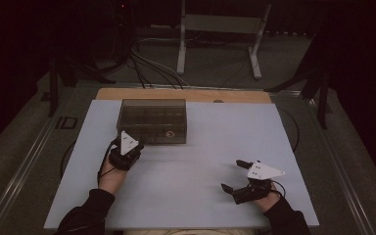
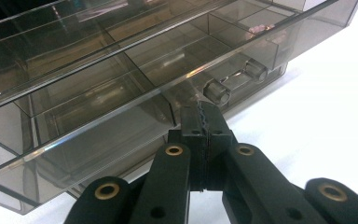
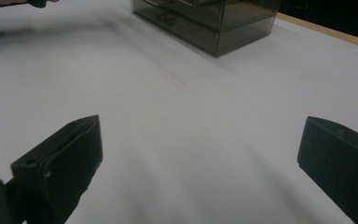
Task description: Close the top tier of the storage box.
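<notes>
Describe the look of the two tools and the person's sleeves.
Both tools are black. The left tool and right tool each carry a pale three-cornered plate and trail a dark cable. The left tool's jaws have brass-coloured pivots and toothed tips; the right's jaws are plain black blocks. Both sleeves are dark.

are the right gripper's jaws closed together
No, the right gripper has its two black jaws standing wide apart over the bare white table.

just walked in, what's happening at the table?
A person works a gripper in each hand at a white table. The left gripper has its jaws shut, with the tips right at the front of a smoky transparent drawer box, near a small knob; whether they pinch anything is hard to tell. The right gripper is open over bare table, away from the box.
</notes>
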### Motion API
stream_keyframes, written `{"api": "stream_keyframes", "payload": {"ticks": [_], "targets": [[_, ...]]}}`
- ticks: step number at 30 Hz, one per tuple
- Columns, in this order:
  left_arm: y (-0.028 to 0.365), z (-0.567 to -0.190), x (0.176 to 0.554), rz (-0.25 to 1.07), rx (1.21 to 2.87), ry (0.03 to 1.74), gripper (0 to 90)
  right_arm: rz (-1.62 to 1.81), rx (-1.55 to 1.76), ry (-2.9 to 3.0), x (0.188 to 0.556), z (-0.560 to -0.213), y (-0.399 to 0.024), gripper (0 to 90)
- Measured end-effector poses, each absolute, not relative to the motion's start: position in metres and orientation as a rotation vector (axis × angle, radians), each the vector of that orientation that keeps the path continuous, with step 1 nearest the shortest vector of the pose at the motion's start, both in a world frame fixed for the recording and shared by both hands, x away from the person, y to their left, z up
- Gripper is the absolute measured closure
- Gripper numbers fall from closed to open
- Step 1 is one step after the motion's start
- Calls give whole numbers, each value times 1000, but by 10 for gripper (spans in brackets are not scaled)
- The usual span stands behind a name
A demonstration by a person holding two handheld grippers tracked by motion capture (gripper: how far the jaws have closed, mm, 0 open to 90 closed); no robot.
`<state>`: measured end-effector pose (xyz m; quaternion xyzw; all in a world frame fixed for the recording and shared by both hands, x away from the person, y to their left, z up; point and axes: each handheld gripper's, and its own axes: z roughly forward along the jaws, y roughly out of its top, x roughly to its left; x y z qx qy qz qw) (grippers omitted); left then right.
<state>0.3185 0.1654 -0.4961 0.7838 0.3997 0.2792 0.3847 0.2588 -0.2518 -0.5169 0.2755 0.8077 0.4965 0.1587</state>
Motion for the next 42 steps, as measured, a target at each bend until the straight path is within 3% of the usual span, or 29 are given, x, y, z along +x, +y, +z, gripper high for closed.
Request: {"api": "stream_keyframes", "payload": {"ticks": [42], "targets": [[164, -497, 331, 726, 2006, 1029, 895, 1417, 788, 2310, 259, -517, -252, 0]]}}
